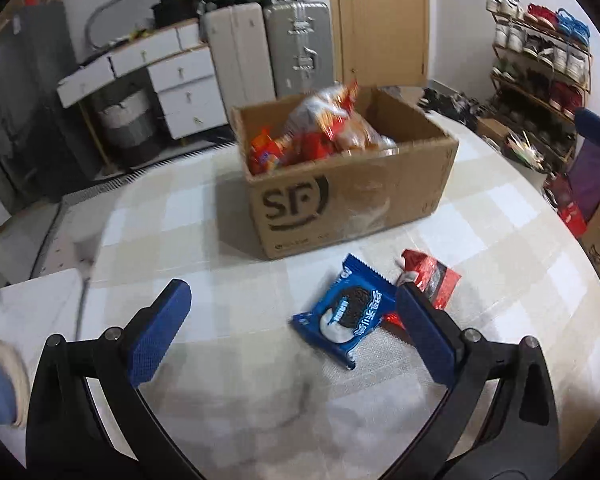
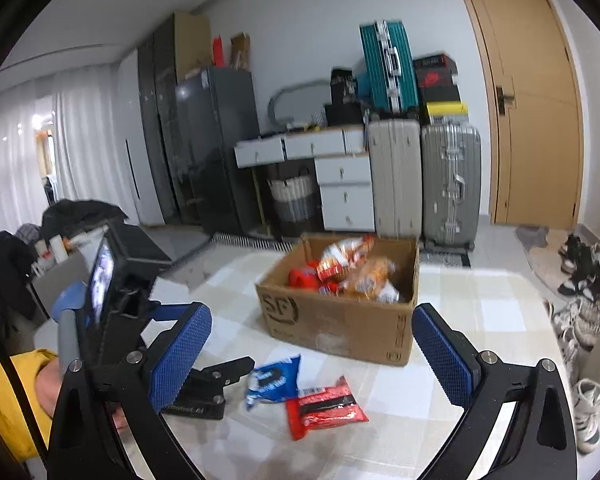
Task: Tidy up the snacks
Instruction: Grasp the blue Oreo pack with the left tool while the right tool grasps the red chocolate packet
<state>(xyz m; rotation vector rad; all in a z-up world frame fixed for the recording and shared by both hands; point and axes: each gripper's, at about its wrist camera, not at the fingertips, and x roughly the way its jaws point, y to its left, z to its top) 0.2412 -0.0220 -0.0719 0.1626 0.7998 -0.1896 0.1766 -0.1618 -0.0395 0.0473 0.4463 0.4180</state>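
The left hand-held gripper (image 1: 292, 320) hovers spread wide over the worktop (image 1: 180, 216), holding nothing; the blue cookie packet (image 1: 346, 314) lies flat just inside its right finger, the red snack packet (image 1: 430, 280) just beyond. The right hand-held gripper (image 2: 312, 356) is likewise spread and empty, both packets lying ahead between its fingers, near the cardboard box (image 2: 340, 320) of snacks.

A cardboard box (image 1: 352, 184) sits on the table (image 1: 180, 216) ahead of me, snack bags (image 1: 332, 120) inside it. Before it lie a cookie packet (image 1: 346, 312) and, just right, a wafer packet (image 1: 432, 276).
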